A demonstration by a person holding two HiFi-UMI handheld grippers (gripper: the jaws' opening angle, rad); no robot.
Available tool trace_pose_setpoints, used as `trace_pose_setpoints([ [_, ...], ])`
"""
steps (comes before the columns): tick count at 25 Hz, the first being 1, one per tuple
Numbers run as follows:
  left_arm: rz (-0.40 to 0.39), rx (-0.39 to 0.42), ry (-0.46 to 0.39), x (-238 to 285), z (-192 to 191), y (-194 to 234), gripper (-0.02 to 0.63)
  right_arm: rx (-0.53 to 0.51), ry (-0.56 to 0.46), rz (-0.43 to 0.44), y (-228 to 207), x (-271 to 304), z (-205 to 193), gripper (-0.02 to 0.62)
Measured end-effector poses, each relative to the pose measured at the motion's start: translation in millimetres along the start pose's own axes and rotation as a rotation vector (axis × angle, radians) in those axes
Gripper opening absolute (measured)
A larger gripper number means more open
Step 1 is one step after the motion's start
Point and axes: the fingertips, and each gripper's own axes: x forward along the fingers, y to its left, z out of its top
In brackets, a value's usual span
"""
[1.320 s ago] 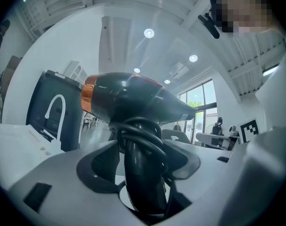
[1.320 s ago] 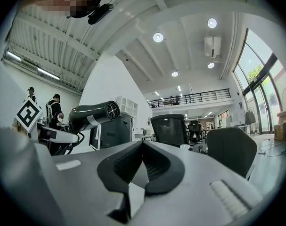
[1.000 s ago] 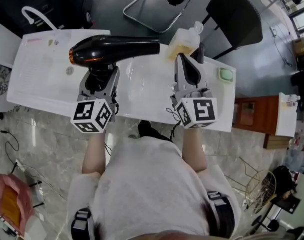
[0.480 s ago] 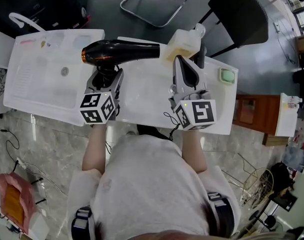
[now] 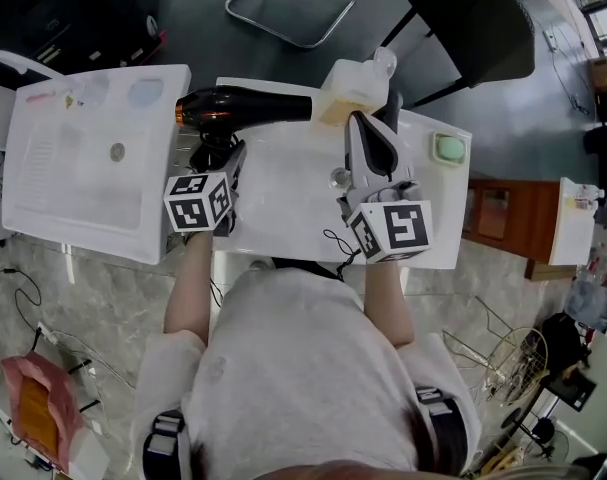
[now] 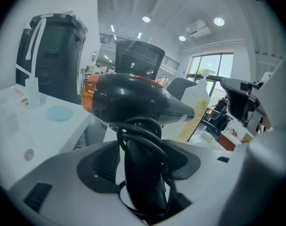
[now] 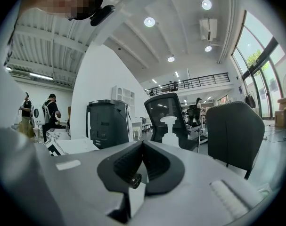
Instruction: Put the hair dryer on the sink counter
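Clamping the hair dryer (image 5: 248, 106) by its stiff, cord-wrapped handle, the left gripper (image 5: 218, 158) carries a probably top-heavy body; the right gripper (image 5: 371, 133) is closed on nothing.

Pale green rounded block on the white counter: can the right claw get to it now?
Probably yes: the right claw, shut and empty, is left of the pale green rounded block, with only bare white counter between.

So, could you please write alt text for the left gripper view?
The left tongs are shut on the handle of a black hair dryer with an orange ring, its cord looped round the handle. A white sink lies at left.
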Motion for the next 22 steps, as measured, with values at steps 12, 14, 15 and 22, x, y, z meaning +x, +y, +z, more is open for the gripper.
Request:
trace_pose_setpoints([
  [12,0.055,0.010,0.124,43,-18,6,0.275,0.024,0.032,0.018,-18,7,-13,0.011],
  [14,0.063,0.016,0.145,47,-22,7,0.275,0.024,0.036,0.025,-18,8,-15,0.011],
  [15,0.067,0.018,0.154,49,-25,7,0.275,0.024,0.038,0.028,-18,8,-16,0.011],
  [22,0.085,0.013,0.199,59,-34,9,0.275,0.026,0.045,0.036,-20,8,-20,0.011],
])
